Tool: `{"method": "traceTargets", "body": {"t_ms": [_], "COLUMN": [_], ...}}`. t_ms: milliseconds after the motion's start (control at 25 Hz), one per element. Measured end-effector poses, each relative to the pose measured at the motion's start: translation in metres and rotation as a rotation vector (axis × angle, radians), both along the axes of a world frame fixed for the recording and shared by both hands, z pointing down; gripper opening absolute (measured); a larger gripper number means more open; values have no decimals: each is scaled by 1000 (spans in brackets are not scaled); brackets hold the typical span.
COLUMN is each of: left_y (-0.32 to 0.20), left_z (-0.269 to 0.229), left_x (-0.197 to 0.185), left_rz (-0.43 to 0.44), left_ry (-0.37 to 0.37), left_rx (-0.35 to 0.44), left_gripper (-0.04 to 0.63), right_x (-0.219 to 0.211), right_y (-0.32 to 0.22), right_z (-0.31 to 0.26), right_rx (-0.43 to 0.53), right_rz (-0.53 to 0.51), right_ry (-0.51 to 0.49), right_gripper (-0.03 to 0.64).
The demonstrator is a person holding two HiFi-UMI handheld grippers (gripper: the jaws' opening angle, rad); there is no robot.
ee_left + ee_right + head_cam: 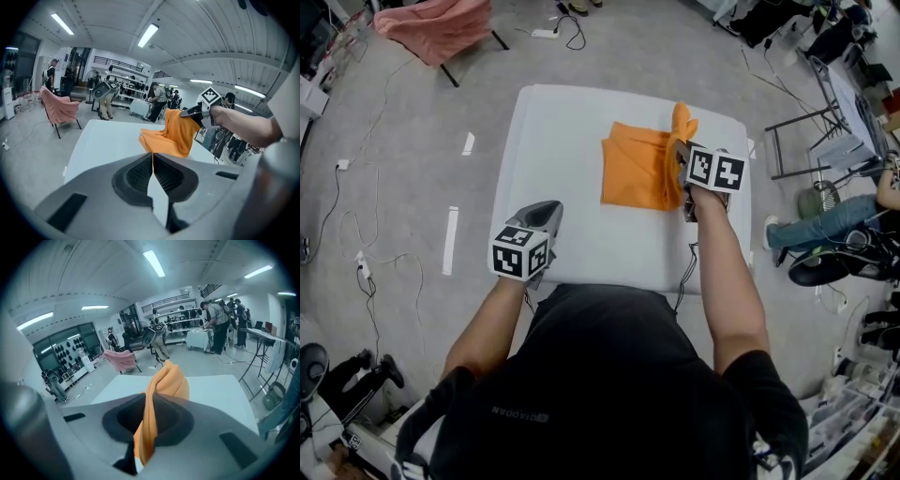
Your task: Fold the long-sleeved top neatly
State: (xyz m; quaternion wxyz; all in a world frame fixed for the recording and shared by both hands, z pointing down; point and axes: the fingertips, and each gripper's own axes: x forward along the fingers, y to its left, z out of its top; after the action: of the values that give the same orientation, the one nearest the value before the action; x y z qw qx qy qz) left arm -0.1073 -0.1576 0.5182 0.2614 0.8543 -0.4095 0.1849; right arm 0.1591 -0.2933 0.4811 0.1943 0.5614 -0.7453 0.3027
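**Right tongs (680, 159) hold up a bunched edge of the orange top (637, 167); left tongs (546, 208) shut and empty**

Head view: You stand at the near side of a white table (553, 122). Your right tongs pinch a gathered fold at the right edge of the orange top and hold that fold above the table. The rest of the top lies flat as a roughly square folded shape, just to the left of those tongs. Your left tongs sit over the near left part of the table, well apart from the top, which lies ahead of them and to their right. A chair draped in pink cloth (436, 28) stands on the floor far ahead of the left tongs.

Left gripper view: The two jaws meet in a thin line, with nothing between them. Past their tips comes bare table, then the orange top further ahead and to the right. Your right tongs reach in from the right and grip the top's upper edge. The cloth hangs from them down to the table. People stand in the background of the room.

Right gripper view: The jaws stand narrowly apart, pressed on a thick upright fold of orange cloth. The fold runs between the pads and swells into a rounded bulge just past the tips. The table shows beyond it.
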Motion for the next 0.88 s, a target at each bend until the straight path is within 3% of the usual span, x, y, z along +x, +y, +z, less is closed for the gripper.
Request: {"method": "traceTargets", "body": {"t_ms": [400,560,600,720,880], "left_y": [15,26,30,36,37], "left_z": [4,11,13,17,20], "left_x": [-36,-51,-55,-65,-71], "left_rz": [-44,-60,-63,-71,-68], "left_ry": [5,1,1,0,-2], "left_rx": [-16,-30,-35,-49,-58], "left_gripper": [9,9,9,9,9], "right_x": [-108,-147,-155,-181,-194], "right_y": [-4,3,4,6,19], "right_z": [65,107,114,128,122], "right_rx": [-76,-127,-133,-137,-129], "right_rz": [-13,-66,-86,-154,-159], "right_ry": [142,221,232,238,220], "right_gripper": [55,66,81,216,265]}}
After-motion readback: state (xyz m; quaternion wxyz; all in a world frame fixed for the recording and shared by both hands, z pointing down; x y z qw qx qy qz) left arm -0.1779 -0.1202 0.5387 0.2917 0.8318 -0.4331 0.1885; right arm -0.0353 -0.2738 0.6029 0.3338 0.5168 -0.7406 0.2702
